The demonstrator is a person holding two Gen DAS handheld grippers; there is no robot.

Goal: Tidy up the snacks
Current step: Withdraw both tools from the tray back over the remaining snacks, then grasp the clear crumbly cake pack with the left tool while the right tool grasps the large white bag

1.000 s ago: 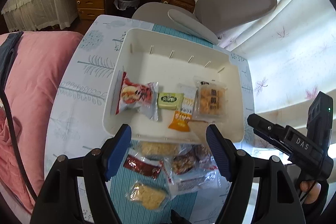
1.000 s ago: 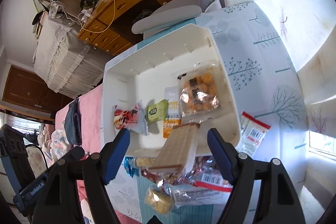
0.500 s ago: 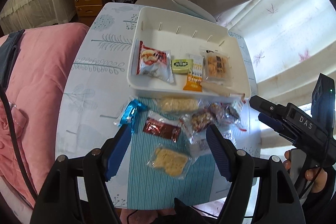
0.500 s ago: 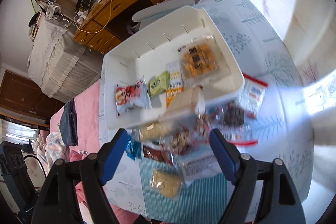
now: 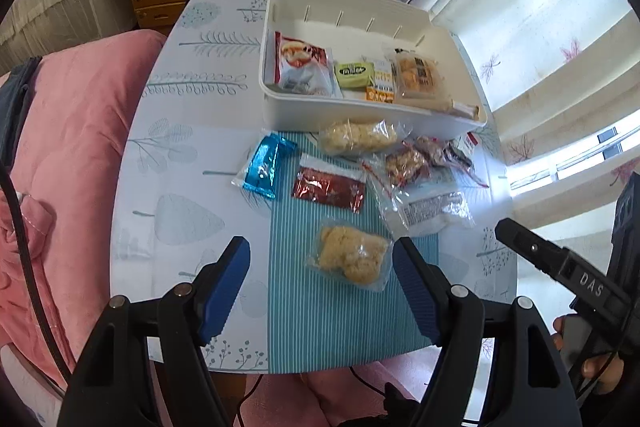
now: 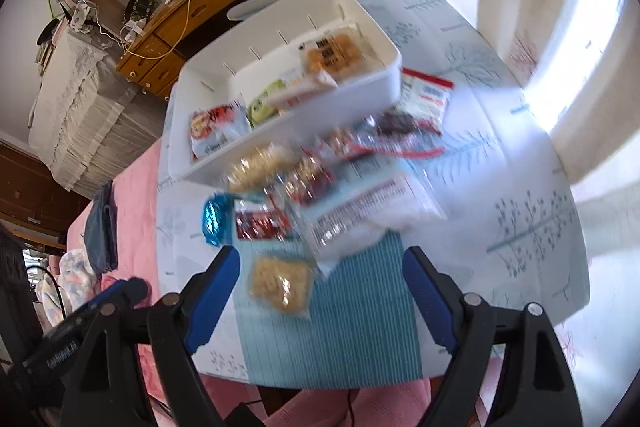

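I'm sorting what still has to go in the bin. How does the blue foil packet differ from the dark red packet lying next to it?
The blue foil packet is bright, shiny blue and lies tilted, one end toward the white bin; the dark red packet is deep red with a clear top edge and lies nearly level. The blue one rests mostly on the pale tree-print cloth, the red one on the teal striped mat. Both lie flat on the table, outside the bin.

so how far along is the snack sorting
Done: five packets lie in the white bin, from the red packet to the long wafer pack at its front edge. In hand: nothing; left gripper and right gripper are open and empty. Left: several on the table, including the blue packet.
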